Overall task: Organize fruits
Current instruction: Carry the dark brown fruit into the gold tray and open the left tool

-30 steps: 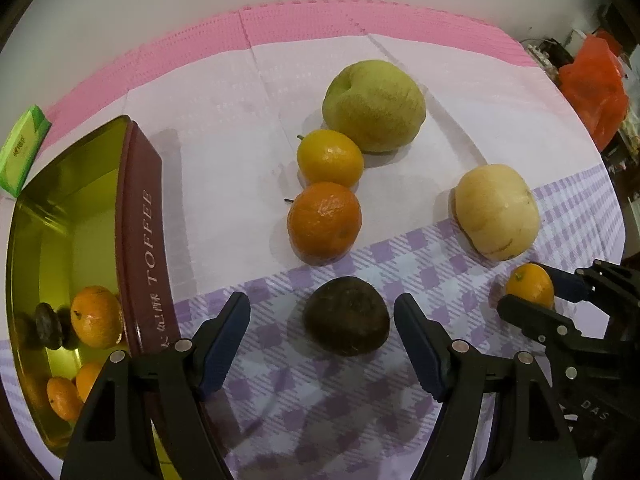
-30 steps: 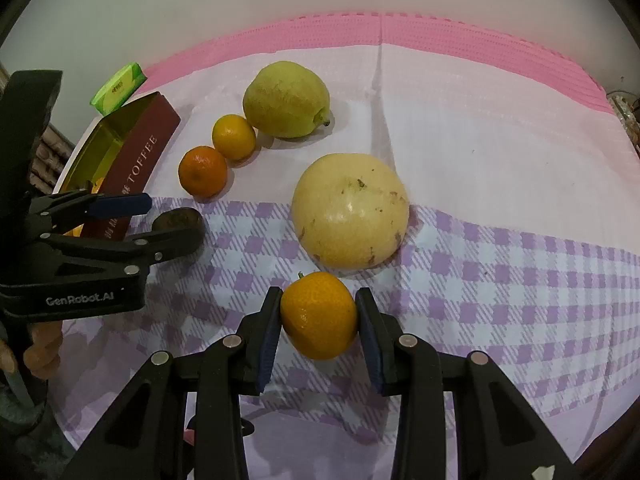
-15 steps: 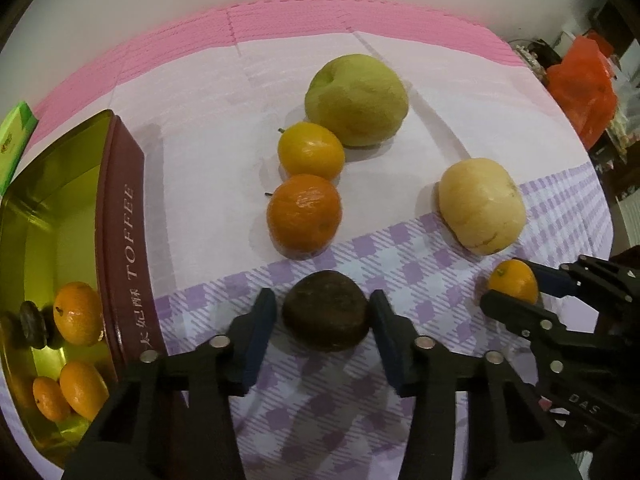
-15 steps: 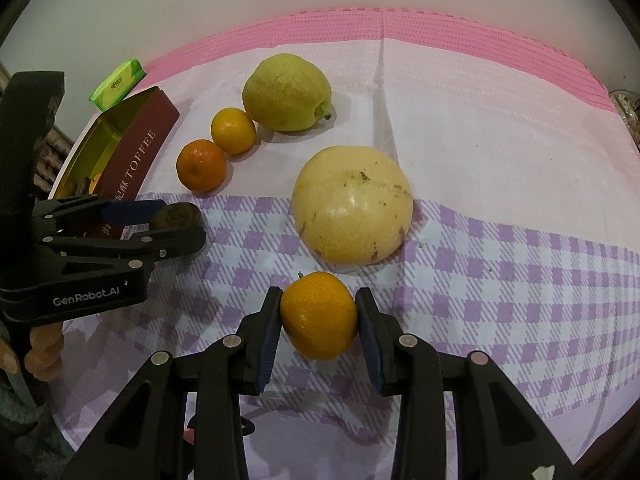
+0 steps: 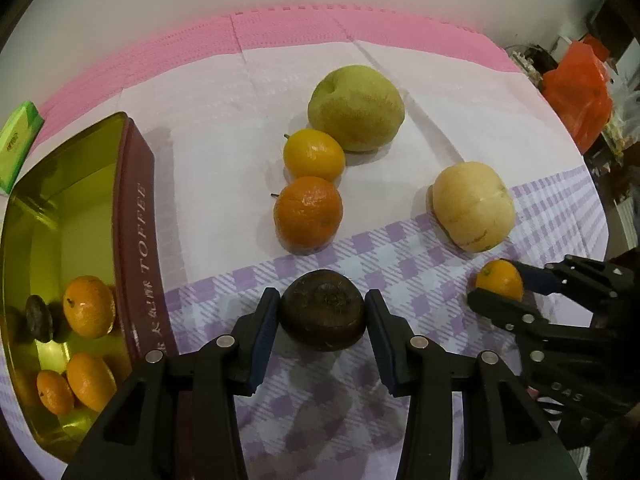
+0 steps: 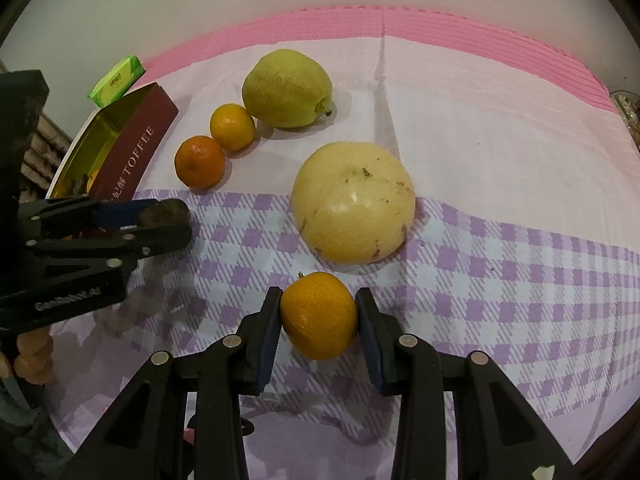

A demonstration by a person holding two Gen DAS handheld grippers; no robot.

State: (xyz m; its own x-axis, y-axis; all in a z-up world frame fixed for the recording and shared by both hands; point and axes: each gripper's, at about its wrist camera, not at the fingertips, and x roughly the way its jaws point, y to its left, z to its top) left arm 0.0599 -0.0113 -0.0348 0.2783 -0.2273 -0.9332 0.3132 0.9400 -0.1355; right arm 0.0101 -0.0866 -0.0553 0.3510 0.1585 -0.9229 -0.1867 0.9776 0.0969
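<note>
My left gripper point(image 5: 322, 312) is shut on a dark brown round fruit point(image 5: 322, 309) and holds it just above the checked cloth; it also shows in the right wrist view point(image 6: 164, 213). My right gripper point(image 6: 318, 318) is shut on a small orange point(image 6: 319, 316), also seen in the left wrist view point(image 5: 500, 280). On the cloth lie a green pear point(image 5: 356, 108), a yellow-orange citrus point(image 5: 314, 155), an orange mandarin point(image 5: 308, 213) and a pale yellow pear point(image 5: 474, 206). A gold toffee tin point(image 5: 136, 216) at the left holds several oranges and one dark fruit.
A green packet point(image 5: 18, 140) lies behind the tin at the far left. An orange plastic bag point(image 5: 580, 88) sits beyond the table's right edge. The pink mat point(image 6: 400, 28) borders the far side under the white wall.
My left gripper closed from open onto the dark fruit and lifted it slightly. My right gripper kept its hold on the small orange and barely moved.
</note>
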